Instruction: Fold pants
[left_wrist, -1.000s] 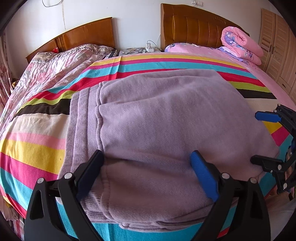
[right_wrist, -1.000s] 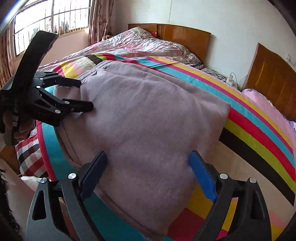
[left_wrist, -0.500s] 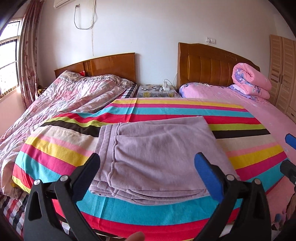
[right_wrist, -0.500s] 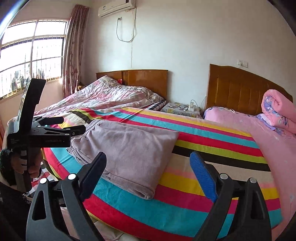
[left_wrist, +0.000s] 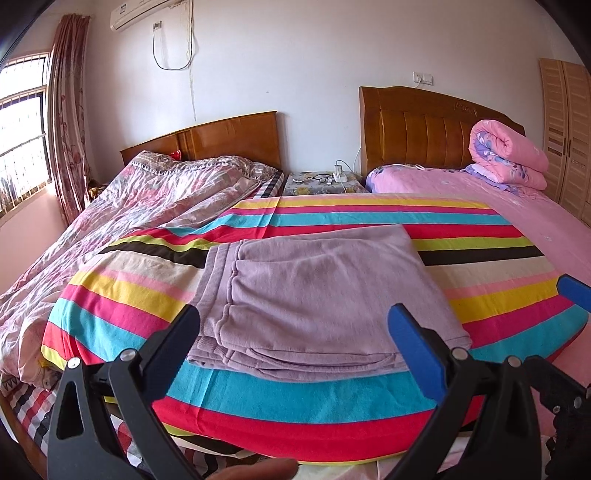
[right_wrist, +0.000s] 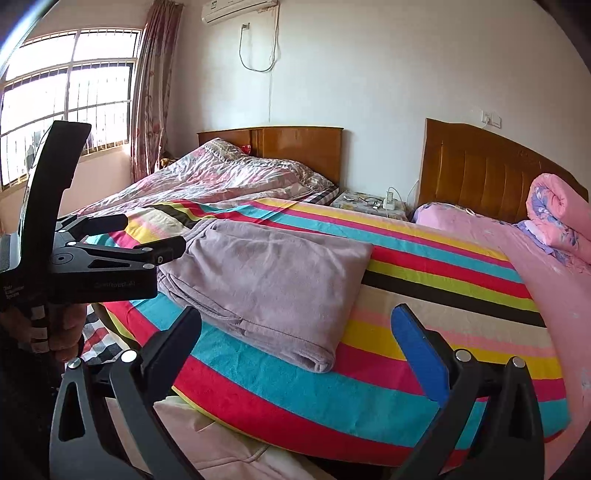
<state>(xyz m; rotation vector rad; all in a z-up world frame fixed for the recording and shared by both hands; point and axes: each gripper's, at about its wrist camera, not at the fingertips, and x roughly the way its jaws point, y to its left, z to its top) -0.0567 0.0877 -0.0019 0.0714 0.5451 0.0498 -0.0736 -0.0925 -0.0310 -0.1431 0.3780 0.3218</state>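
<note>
Your left gripper (left_wrist: 295, 338) is spread wide and empty, its black finger and blue-padded finger (left_wrist: 413, 345) framing the near edge of the pants (left_wrist: 317, 295) without touching them. Your right gripper (right_wrist: 295, 341) is just as wide and empty, held off the near right side of the bed, with its blue pad (right_wrist: 419, 354) over bare stripes. The pants lie in a flat lilac stack on the striped blanket (left_wrist: 369, 402), near its front edge, with layered hems showing on the near side and a folded edge on the right. By the look of it the folding is done, so the step in hand is a clean release: judge the stack before you leave it. If a layer looks proud at the near left corner, press it flat with one pad and avoid pinching, since soft knit drags and a snagged finger could pull the top layer askew. Back both tools straight away from the stack, not across it. In the right wrist view your left hand (right_wrist: 55, 332) grips its handle low at the bed's near left corner, the tool level and pointing across the pants; your right tool points toward the headboards (right_wrist: 480, 173), tilted slightly down.
</note>
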